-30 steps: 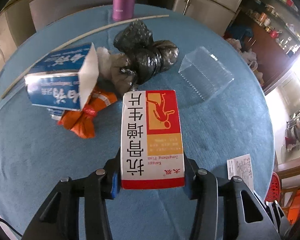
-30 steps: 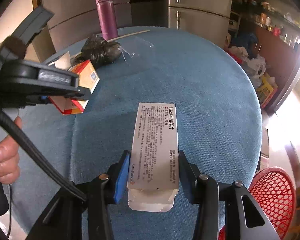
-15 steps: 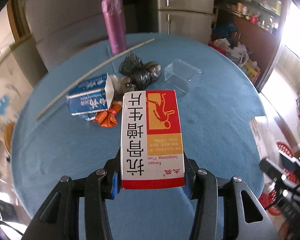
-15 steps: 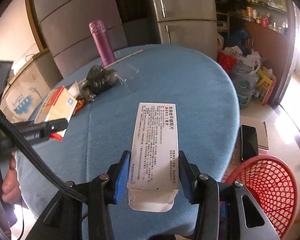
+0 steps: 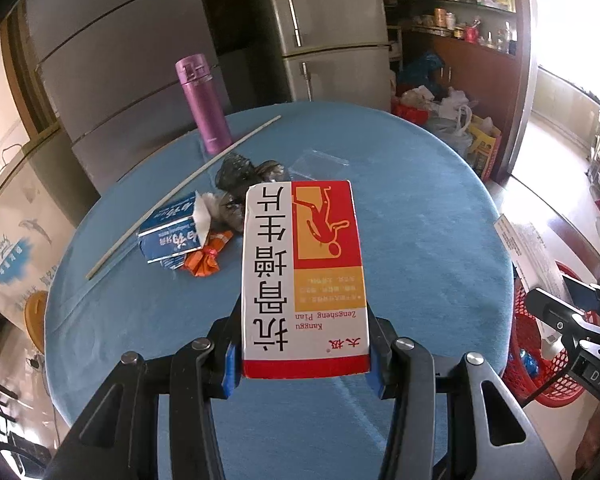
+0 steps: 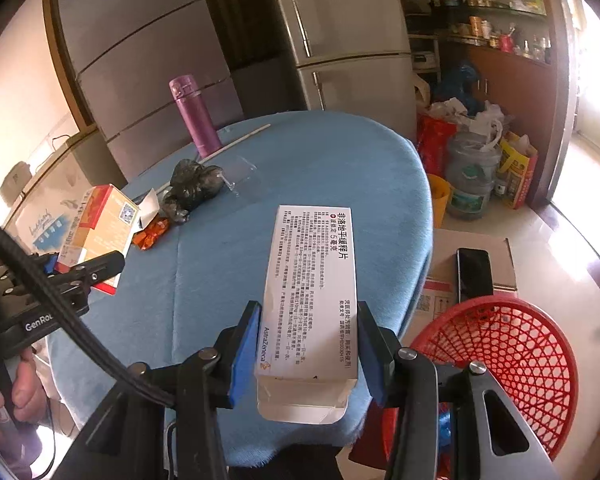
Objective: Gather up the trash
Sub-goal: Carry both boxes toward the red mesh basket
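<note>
Round blue table (image 5: 420, 216), far half bare; its edge drops away just right of the right gripper (image 6: 308, 344), red basket (image 6: 500, 360) below. That gripper pinches a white carton (image 6: 312, 292). Left gripper (image 5: 304, 352), angled down over the table, clamps a red-and-white box (image 5: 304, 276); litter pile (image 5: 204, 232) ahead-left.

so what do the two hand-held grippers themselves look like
Both are black plastic frames with silver round bolts and blue pads lining the fingers. The left hand-held gripper shows white "GenRo" lettering and a thick black cable in the right wrist view; the right hand-held gripper shows "DAS" lettering in the left wrist view.
</note>
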Demonstrator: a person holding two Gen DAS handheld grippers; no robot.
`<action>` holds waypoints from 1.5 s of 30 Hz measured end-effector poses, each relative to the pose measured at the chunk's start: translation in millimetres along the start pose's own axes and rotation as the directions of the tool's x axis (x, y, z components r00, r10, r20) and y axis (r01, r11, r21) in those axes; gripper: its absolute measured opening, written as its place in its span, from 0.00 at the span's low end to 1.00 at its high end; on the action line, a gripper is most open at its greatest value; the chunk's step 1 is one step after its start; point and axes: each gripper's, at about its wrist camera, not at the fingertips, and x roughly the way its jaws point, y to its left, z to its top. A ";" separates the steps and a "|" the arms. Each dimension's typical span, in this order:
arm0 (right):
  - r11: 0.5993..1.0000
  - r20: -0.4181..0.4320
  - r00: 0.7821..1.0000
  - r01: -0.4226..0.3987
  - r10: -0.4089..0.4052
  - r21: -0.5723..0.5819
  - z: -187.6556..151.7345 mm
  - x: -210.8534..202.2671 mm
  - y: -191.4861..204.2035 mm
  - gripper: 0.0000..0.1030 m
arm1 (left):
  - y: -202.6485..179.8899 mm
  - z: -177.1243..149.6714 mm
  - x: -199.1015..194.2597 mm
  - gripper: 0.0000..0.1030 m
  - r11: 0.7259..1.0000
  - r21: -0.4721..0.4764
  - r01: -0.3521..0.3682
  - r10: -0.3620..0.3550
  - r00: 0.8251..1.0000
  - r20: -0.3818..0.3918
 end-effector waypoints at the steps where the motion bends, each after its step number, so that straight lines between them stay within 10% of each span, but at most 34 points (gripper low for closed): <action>1: 1.000 -0.001 1.000 0.000 0.000 0.003 -1.1 -0.7 -1.8 0.47 | -2.5 -0.4 -0.4 0.48 1.000 0.004 0.001 -0.001 1.000 0.001; 45: 0.957 -0.085 0.991 0.120 -0.101 0.263 -51.5 -25.5 -126.3 0.47 | -137.3 -7.8 0.6 0.48 0.942 0.268 0.200 -0.196 0.980 -0.043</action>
